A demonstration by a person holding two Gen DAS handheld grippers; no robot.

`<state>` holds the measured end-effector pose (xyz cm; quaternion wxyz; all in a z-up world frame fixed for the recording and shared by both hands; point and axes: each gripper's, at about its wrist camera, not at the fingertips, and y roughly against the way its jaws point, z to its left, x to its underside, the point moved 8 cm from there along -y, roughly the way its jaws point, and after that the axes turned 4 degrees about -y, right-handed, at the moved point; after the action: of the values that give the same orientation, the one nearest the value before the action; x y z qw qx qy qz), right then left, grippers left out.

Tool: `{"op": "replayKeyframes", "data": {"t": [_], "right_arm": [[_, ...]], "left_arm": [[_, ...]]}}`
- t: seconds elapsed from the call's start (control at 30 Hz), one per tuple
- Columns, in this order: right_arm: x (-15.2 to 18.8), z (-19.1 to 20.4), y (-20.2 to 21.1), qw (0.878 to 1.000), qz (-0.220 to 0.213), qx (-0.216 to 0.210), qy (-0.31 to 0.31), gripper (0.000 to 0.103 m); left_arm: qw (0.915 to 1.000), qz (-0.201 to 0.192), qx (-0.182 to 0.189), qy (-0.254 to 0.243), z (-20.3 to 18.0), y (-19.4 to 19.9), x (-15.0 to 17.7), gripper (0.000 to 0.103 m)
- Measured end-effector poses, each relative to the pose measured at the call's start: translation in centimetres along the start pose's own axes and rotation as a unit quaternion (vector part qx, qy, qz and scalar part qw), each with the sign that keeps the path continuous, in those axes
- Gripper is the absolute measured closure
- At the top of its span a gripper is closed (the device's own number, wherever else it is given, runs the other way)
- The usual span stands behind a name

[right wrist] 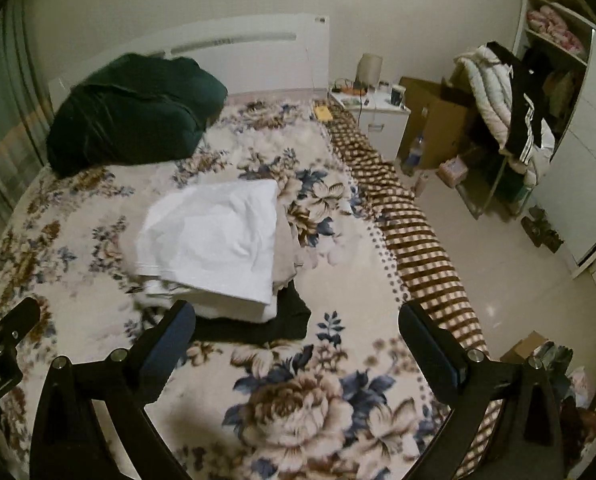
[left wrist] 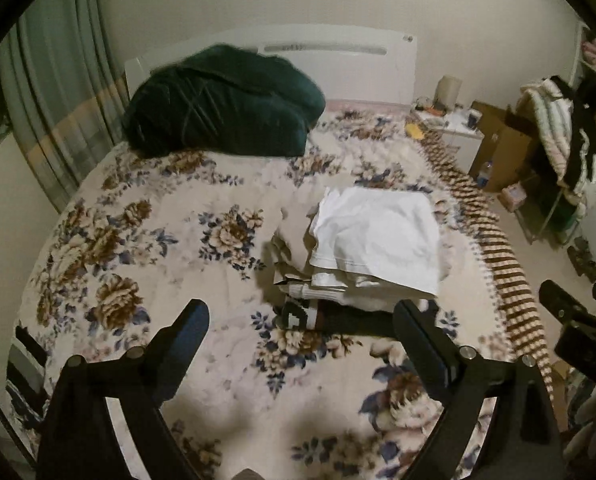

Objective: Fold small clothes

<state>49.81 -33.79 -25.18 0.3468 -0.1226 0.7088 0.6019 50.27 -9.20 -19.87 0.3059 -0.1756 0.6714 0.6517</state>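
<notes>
A: Both your grippers are up off the bed [left wrist: 145, 240]. The left gripper [left wrist: 302, 320] is spread wide with nothing in it, and the right gripper [right wrist: 298, 322] is the same.

B: And the white top [right wrist: 213, 236]?

A: Folded flat, crowning the stack [left wrist: 338, 280] at centre frame. That piece looks done.

B: Anything left?

A: You've no loose small clothes in view, only a green bundle [left wrist: 221, 100] upper left.

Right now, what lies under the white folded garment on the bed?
Under the white garment sits a stack: beige fabric and more white layers, with a black piece at the bottom, all on the floral blanket. How many pieces lie between is hidden.
</notes>
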Motion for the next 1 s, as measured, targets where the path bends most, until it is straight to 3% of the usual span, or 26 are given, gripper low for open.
{"op": "replayKeyframes", "data": {"t": [0.3, 0.6, 0.93, 1.0], "right_arm": [[2.5, -0.2, 17.4, 0.999, -0.048, -0.018, 0.009, 0.000], [4.6, -1.3, 30.2, 0.996, -0.084, -0.032, 0.007, 0.000], [5.2, -1.5, 37.3, 0.993, -0.105, -0.048, 0.017, 0.000], [5.2, -1.8, 37.8, 0.993, -0.110, -0.046, 0.019, 0.000]], "left_arm": [[0.9990, -0.041, 0.006, -0.016, 0.0, 12.4, 1.4, 0.009], [0.9970, -0.074, 0.009, -0.018, 0.1, 20.8, 2.7, 0.009], [0.9950, -0.099, 0.005, -0.009, 0.0, 25.0, 4.0, 0.009], [0.9949, -0.100, 0.004, -0.011, -0.1, 25.1, 4.0, 0.002]]}}
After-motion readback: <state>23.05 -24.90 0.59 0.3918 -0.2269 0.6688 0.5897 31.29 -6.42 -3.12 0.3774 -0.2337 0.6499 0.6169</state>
